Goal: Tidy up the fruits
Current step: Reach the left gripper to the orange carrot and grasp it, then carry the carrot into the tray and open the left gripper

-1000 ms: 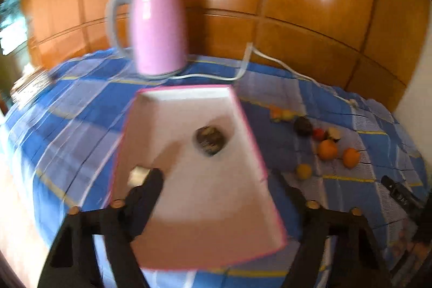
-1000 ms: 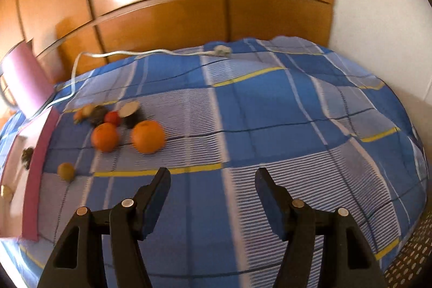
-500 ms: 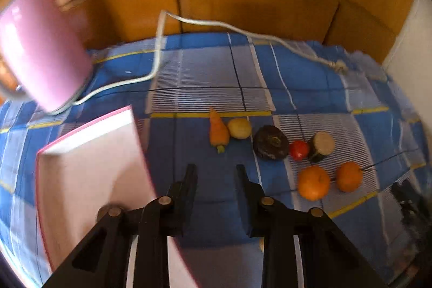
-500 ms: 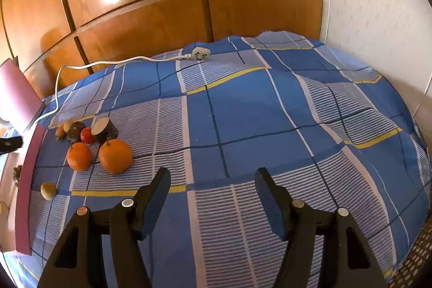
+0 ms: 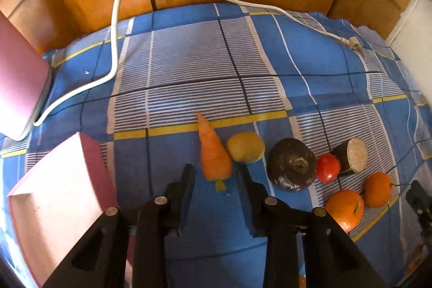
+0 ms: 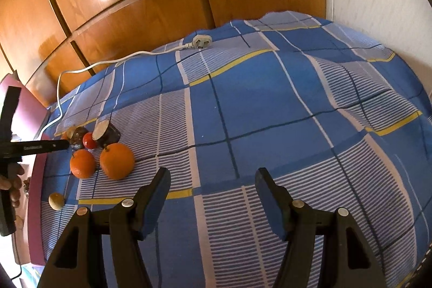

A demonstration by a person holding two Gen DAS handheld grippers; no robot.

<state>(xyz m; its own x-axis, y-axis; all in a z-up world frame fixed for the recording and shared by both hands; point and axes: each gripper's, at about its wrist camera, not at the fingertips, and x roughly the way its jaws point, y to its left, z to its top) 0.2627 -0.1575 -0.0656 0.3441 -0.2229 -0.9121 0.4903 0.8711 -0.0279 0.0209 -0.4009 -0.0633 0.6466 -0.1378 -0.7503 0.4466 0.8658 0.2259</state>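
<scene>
The left gripper [image 5: 216, 174] had swung away from the pink tray [image 5: 62, 196] and now hung over the row of produce on the blue checked cloth [image 5: 202, 66]. A second back it was above the tray, jaws wide, with a dark fruit lying inside; since then it had come across and tipped downward. Its jaws had snapped nearly together on the way and had just been easing apart again, with nothing between them. They stood narrow and empty, the carrot [image 5: 214, 153] just ahead of the tips and not yet touched.

Beside the carrot lay a yellowish potato-like piece [image 5: 245, 147], then a dark round fruit [image 5: 293, 165], a small red tomato [image 5: 328, 168], a cut dark stub [image 5: 351, 155] and two oranges [image 5: 345, 209]. All were still on the cloth, outside the tray, which sat just to the left. The pink kettle [image 5: 19, 88] and its white cord [image 5: 116, 26] stood behind.

The right gripper [image 6: 213, 180] waited half open and empty over bare cloth, well apart from the fruit, having barely shifted. Its view caught a stray kiwi-like fruit [image 6: 56, 201] near the tray's rim.

My read: one drop-off was done and the next pickup was lining up, probably the carrot. The jaws would need to open wider to straddle it.
</scene>
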